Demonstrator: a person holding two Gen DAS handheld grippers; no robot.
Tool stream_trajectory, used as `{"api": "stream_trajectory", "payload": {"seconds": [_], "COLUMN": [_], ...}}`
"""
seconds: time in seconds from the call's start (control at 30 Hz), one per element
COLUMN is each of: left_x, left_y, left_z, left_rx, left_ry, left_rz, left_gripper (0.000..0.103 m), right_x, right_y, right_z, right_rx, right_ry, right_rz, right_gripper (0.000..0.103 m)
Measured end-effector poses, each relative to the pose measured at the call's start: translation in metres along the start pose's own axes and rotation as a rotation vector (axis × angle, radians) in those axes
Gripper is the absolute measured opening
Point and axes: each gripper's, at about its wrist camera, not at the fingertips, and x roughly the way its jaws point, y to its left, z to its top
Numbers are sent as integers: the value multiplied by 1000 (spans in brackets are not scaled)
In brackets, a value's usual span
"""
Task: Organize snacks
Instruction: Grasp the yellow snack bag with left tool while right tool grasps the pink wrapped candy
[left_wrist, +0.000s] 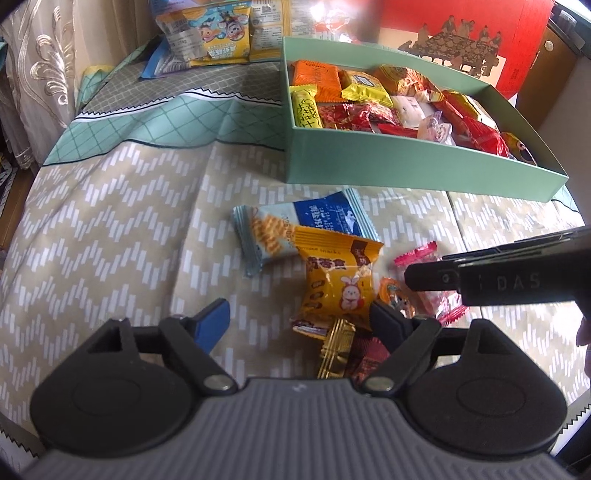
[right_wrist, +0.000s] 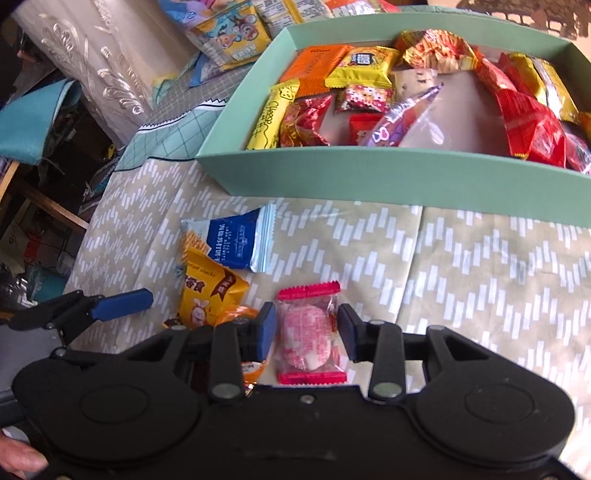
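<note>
The right tool straddled a pink-edged clear candy packet that lay flat on the patterned surface. Its blue pads stood just beside the packet's two long edges; whether they pressed on the wrapper could not be told.

The left tool had its fingers spread wide. Between them lay a yellow rabbit snack packet, with a gold-wrapped piece and a red wrapper below it. The fingers touched none of these.

A blue wafer packet lay partly under the top of the yellow rabbit snack packet. An orange round candy sat between the yellow rabbit snack packet and the pink-edged clear candy packet.

A mint-green box stood behind the loose items, well apart from them, and held many assorted wrapped snacks. Larger snack bags lay beyond the box's left corner.
</note>
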Motion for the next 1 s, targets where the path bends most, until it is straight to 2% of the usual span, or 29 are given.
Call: {"api": "stream_trajectory", "payload": {"seconds": [0.07,0.13,0.17,0.37,0.43,0.57,0.7,0.87,1.0], "left_x": [5,7,8,9,9,13,14,12,11], "left_y": [-2,-8,-10,-6,-2,-2,-13,-30,-28], "left_z": [-1,-2,-1,8,10,14,19,19,18], "left_rx": [14,38,44,3,-24,-71,-75,-29,-36], "left_ry": [15,11,11,9,14,19,13,6,15], "left_rz": [2,25,28,15,14,27,31,-1,27], "left_gripper": [83,84,85,84,84,77,57,57,61], "right_x": [0,1,0,-9,-13,-20,-23,-26,-24], "right_y": [9,11,9,-18,-26,-38,-36,-31,-18], "right_z": [-4,-6,-7,-7,-10,-19,-26,-36,-47], "right_rx": [-78,-113,-120,-63,-59,-69,-90,-147,-272], "right_ry": [-12,-19,-21,-44,-58,-73,-81,-98,-115], "right_rz": [-36,-56,-61,-54,-85,-99,-113,-131,-186], "right_gripper": [37,30,30,29,29,29,31,31,31]}}
